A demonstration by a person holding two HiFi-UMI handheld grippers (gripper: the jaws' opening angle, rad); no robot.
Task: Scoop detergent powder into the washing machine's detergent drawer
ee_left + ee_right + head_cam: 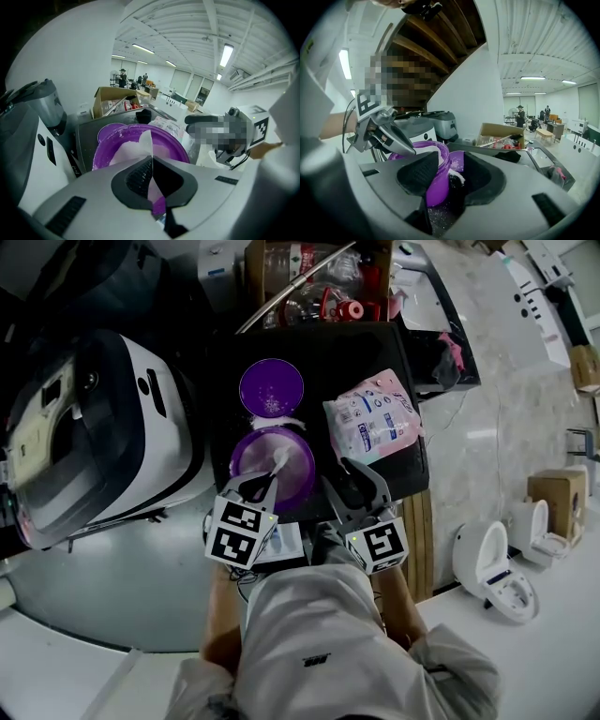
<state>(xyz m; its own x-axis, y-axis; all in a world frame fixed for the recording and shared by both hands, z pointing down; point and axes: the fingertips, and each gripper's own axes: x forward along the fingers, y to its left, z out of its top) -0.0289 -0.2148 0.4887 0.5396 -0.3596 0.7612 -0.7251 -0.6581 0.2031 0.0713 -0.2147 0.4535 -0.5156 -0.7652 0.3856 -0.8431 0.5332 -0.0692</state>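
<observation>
Black counter [370, 348] fills the middle of the head view, just past the person's white shirt [309, 634].

Nearest on it is the left claw [271, 487]. Its two jaws are pressed together on the thin handle of a white scoop [279, 463]. The scoop's wide end sits down in the white detergent powder [123, 153] inside a purple tub [302, 444]. The tub is open and the powder is heaped on one side.

The right claw [354, 479] is just beside the tub, on its right. Its jaws are spread apart and hold nothing. In the right gripper view the tub's side shows in the gap, close by the left jaw, and I cannot tell if they touch. Some powder grains [440, 213] lie spilled on the counter under this claw.

Past the tub lies the round purple lid [272, 387], close to it. To the right of both is a pink and white bag [373, 418], lying flat.

A white and dark washing machine [122, 427] stands to the left of the counter, and I cannot see its drawer.

Behind the counter is an open cardboard box [314, 277] full of bottles.

On the right the floor [506, 399] is pale and shiny. The room is a big hall with a white ceiling and long lights [226, 54]. People [520, 115] stand far off at the back.
</observation>
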